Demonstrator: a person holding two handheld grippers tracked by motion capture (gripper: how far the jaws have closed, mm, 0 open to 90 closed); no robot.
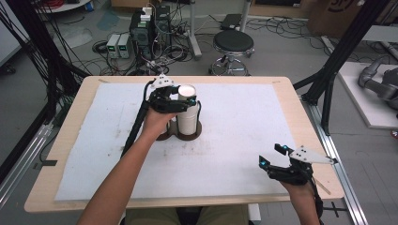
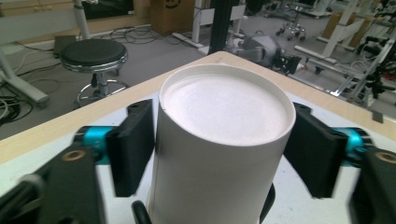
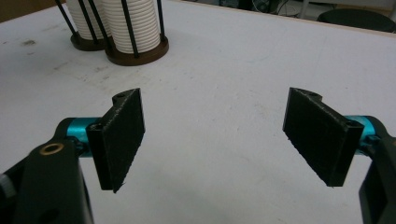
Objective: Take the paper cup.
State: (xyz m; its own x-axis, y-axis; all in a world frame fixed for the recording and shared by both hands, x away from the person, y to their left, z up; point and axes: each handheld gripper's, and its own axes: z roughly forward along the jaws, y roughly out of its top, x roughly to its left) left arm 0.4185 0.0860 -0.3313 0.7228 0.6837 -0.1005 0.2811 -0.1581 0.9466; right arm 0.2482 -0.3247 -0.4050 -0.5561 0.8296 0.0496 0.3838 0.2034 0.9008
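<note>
A light wooden table (image 1: 300,117) is covered by a white foam mat (image 1: 244,126). On the mat, toward twelve o'clock from the person, a dark brown round-based cup holder with thin black rods (image 3: 135,53) is seen, with a tall white stack of paper cups (image 1: 187,110) standing upright in it — long axis vertical, closed end up. The stack's top is clasped between the left gripper's (image 1: 180,104) jaws. The right gripper (image 1: 272,157) is held at five o'clock, jaws spread wide, nothing between them.
</note>
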